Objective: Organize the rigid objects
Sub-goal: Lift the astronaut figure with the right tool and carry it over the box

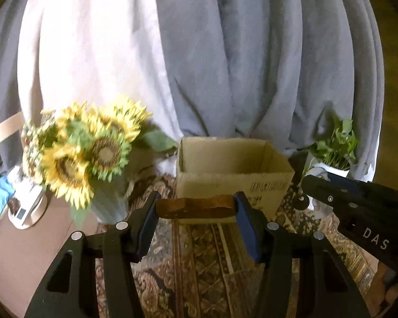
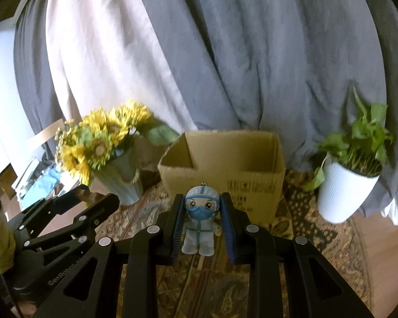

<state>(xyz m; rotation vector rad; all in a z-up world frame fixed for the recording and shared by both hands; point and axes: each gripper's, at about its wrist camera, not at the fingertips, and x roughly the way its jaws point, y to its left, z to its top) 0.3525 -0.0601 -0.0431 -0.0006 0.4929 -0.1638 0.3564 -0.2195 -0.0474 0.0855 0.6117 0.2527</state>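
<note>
Left wrist view: the left gripper (image 1: 196, 206) was clamped on a smooth brown wooden block (image 1: 196, 208), held crosswise just in front of the open corrugated cardboard box (image 1: 233, 182). Right wrist view: the right gripper (image 2: 202, 212), tilted down over the patterned rug (image 2: 318, 233), was squeezed tight on a glossy little plastic figurine (image 2: 200, 222) in a white suit and blue mask, upright before the same box.

I'm in a home living space: a patterned rug (image 2: 318, 228) underfoot, grey curtains (image 2: 252, 66) ahead, sunflowers (image 1: 87, 148) in a vase (image 2: 122, 177), and a potted plant (image 2: 350, 175) alongside.
</note>
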